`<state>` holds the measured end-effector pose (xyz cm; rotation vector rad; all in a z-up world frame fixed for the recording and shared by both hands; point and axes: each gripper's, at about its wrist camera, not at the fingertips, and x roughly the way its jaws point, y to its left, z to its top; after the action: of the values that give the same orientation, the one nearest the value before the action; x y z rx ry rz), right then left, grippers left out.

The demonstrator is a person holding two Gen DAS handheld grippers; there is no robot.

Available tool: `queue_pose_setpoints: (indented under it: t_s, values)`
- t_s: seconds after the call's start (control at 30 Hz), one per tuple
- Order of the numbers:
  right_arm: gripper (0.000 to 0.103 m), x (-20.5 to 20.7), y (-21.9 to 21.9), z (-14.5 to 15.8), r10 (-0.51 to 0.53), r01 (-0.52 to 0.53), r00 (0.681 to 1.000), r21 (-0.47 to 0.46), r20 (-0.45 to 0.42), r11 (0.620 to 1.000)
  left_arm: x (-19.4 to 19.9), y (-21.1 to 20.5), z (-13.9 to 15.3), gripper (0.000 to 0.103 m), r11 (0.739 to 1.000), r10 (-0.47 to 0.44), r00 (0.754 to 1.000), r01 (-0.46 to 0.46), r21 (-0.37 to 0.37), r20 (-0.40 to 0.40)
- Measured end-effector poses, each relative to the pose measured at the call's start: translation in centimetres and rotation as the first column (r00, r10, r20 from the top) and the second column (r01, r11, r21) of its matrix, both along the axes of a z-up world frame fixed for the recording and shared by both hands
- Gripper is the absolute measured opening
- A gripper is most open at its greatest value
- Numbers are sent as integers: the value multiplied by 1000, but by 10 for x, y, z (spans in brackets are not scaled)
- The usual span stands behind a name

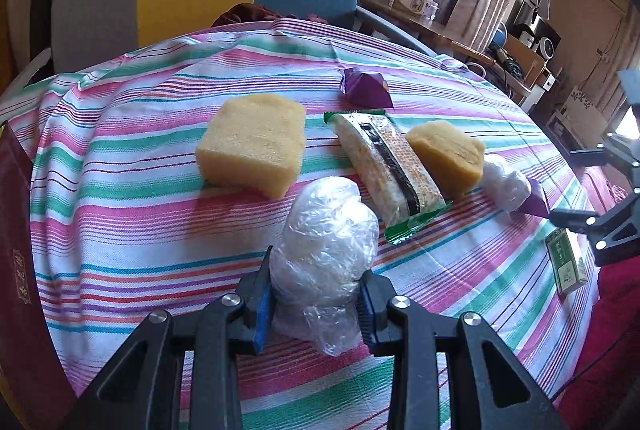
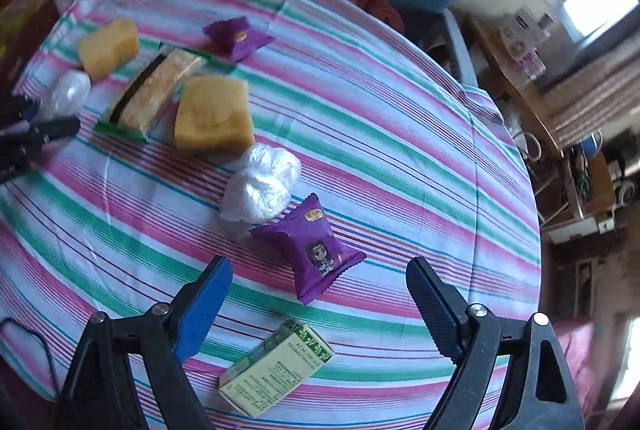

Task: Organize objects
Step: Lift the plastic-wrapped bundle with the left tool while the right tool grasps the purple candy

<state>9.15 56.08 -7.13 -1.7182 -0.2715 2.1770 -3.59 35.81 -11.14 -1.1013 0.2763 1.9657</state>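
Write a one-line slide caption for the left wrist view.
Left gripper shut on a crumpled clear plastic bag on the striped tablecloth, with sponges and snack packets beyond.

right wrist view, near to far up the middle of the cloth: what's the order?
Green box → nearer purple packet → white plastic wad → yellow sponge → far purple packet. The right gripper is open above the box.

Print shows on the green box point(image 2: 276, 370) between the jaws and the purple packet point(image 2: 310, 250) ahead, none readable
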Motion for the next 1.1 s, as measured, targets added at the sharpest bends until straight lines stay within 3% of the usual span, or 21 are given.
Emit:
queue_pose_setpoints:
  t_s: [0.13, 0.23, 0.27, 0.3, 0.33, 0.63, 0.83, 1.03, 1.1]
  values:
    - [93, -13, 14, -17, 43, -42, 997, -9, 63, 999, -1, -1, -1, 35, 1000, 1, 1000, -1, 10, 7]
    - [90, -17, 25, -23, 22, -21, 999, -24, 45, 1000, 0, -1, -1, 35, 1000, 0, 1000, 0, 10, 5]
    - [84, -18, 27, -25, 17, -15, 999, -47, 36, 999, 0, -1, -1, 35, 1000, 0, 1000, 0, 10, 6]
    - [51, -18, 30, -29, -2, 5, 999, -57, 46, 998, 0, -1, -1, 35, 1000, 0, 1000, 0, 11, 7]
    - [36, -17, 32, -33, -27, 30, 998, -46, 63, 998, -1, -1, -1, 35, 1000, 1, 1000, -1, 13, 9]
    - [34, 25, 30, -4, -199, 185, 977, -154, -74, 970, -2, -3, -1, 35, 1000, 1, 1000, -1, 31, 18]
    - [34, 23, -14, 20, -216, 156, 952, -265, -215, 951, 3, -10, 3, 33, 1000, 9, 1000, -9, 14, 16]
    - [34, -1, -56, -8, -193, 98, 954, -368, -231, 925, 14, -36, 15, 32, 999, 17, 998, -18, 26, 55]
    - [34, -7, -69, -21, -164, 84, 965, -349, -206, 933, 23, -49, 23, 32, 999, 16, 999, -18, 46, 49]
